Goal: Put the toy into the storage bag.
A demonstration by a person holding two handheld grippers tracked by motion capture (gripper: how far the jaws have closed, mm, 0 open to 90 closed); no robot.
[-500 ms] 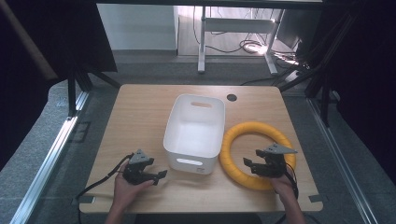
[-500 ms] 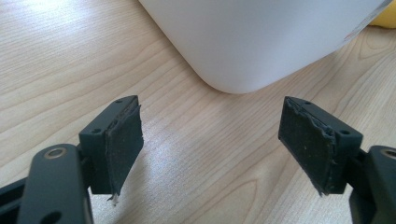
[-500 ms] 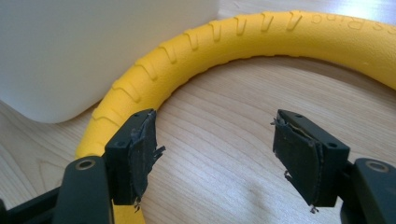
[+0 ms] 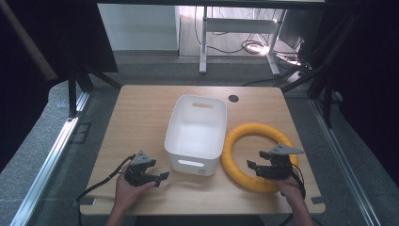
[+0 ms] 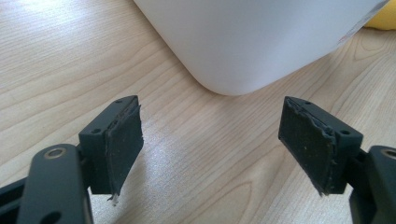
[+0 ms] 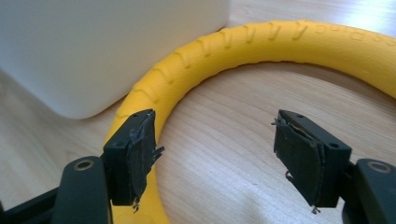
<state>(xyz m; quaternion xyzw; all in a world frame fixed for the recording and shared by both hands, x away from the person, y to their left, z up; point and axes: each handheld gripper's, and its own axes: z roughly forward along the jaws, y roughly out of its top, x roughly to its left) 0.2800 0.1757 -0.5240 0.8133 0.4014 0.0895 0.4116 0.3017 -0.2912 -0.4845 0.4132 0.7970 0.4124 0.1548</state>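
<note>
1. Jaws of the left gripper point(image 4: 151, 177) are standing wide apart with only bare wood between them; in the left gripper view point(image 5: 219, 140) the worn black pads point(image 5: 122, 140) are gripping nothing and touching nothing.
2. That gripper is sitting in the lower left of the high view, held by the person's left hand point(image 4: 126, 188), its tips pointing toward the white bin point(image 4: 197, 127) but staying apart from it.
3. Jaws of the right gripper point(image 4: 254, 167) are also spreading wide and holding nothing; it is appearing in the lower right of the high view, in the right hand point(image 4: 288, 186).
4. In the right gripper view point(image 6: 224, 149) the frayed left-hand pad point(image 6: 140, 154) is lying just over the inner edge of the yellow ring point(image 6: 261, 44); whether they are touching I cannot tell.
5. The yellow ring point(image 4: 235, 155) is lying flat on the wooden table point(image 4: 141, 117), just right of the bin at centre frame, touching or nearly touching its side.
6. Raised ridges and small embossed marks are running along the ring's top, too blurred to read; the bin is showing no label.
</note>
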